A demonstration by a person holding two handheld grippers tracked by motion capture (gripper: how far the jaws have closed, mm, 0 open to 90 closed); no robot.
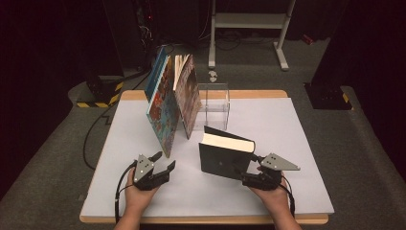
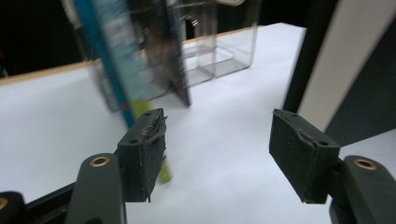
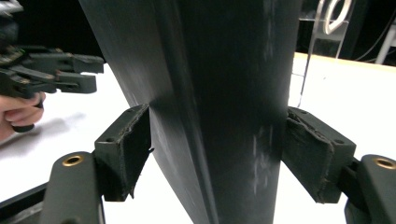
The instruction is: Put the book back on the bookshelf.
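Note:
A black hardcover book (image 1: 225, 160) stands on edge on the white table (image 1: 297, 143), cream pages on top. My right gripper (image 1: 246, 168) straddles its spine end; in the right gripper view the black book (image 3: 215, 70) sits between the pads (image 3: 130, 149), which stand right by the covers without clearly pressing, so the gripper is open. My left gripper (image 1: 165, 161) is open and empty by the foot of a colourful book (image 1: 163, 112). That one leans against a brown book (image 1: 189, 96). In the left gripper view the left gripper (image 2: 217, 149) faces the blue-edged book (image 2: 116, 56).
A clear acrylic book stand (image 1: 215, 103) sits behind the leaning books, near the table's far edge. A white metal frame (image 1: 249, 21) and cables lie on the floor beyond. The left gripper (image 3: 70, 72) and its hand appear to the left of the black book.

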